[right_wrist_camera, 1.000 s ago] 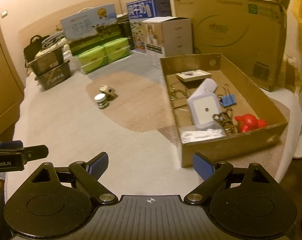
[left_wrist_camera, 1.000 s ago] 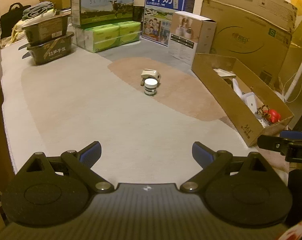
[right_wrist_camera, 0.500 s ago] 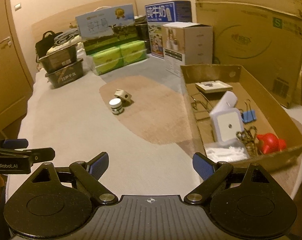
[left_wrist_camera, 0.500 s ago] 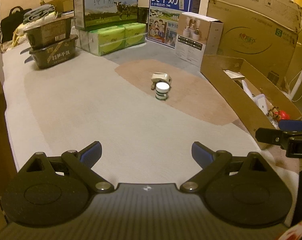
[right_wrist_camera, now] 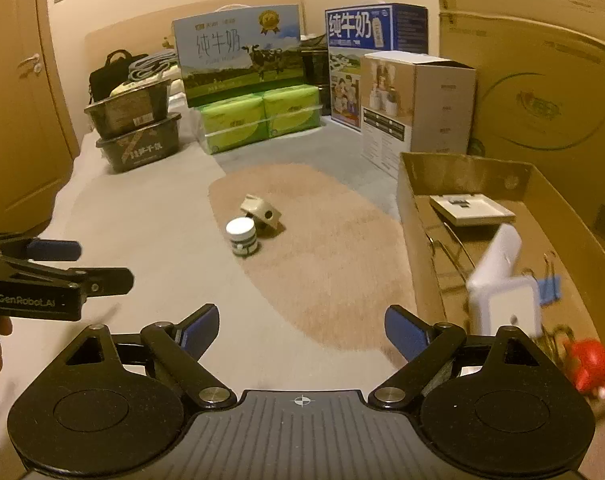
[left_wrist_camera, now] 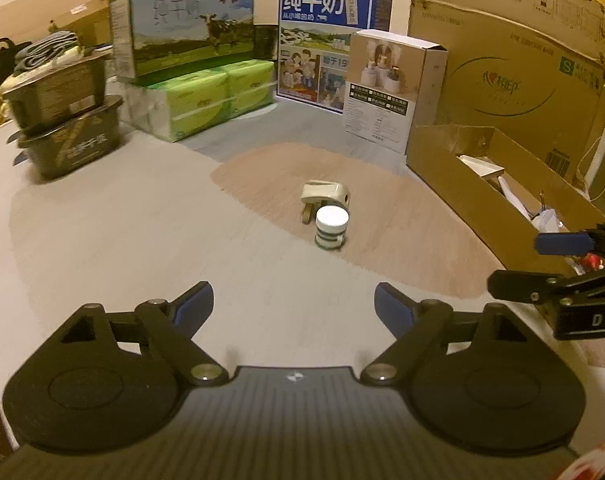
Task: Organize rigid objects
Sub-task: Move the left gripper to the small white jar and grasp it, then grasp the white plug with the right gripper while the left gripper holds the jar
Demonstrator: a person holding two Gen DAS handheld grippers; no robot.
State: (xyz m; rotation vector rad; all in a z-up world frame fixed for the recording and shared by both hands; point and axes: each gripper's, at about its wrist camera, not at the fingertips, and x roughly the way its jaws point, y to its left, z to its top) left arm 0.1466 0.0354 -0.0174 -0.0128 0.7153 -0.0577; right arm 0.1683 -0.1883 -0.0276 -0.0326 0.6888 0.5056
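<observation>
Your left claw (left_wrist_camera: 293, 306) stands spread with nothing between its blue pads; its jaws have just been closing a little. Straight ahead of it, well apart, the small white-capped jar (left_wrist_camera: 331, 227) stands upright on the tan patch of the bed cover (left_wrist_camera: 142, 240), cap up, long axis vertical. Just behind the jar, touching or nearly so, lies the beige plastic piece (left_wrist_camera: 326, 196), tipped on its side with its holed face turned toward your right.

Your right claw (right_wrist_camera: 301, 330) is also spread and empty, its jaws likewise just closing slightly. From it the jar (right_wrist_camera: 242, 237) sits ahead and a little left, the beige piece (right_wrist_camera: 261, 213) just beyond and right of it.

To the right of both claws the open cardboard tray (right_wrist_camera: 408, 216) runs its long side away from you; its near wall is just beside the right claw's right finger. Inside it lie a white adapter, a flat white box, a blue binder clip and a red toy.

Open cover lies between the claws and the jar, and wide to the left. Far ahead, milk cartons (left_wrist_camera: 182, 20), green tissue packs and a white product box wall off the back edge.
</observation>
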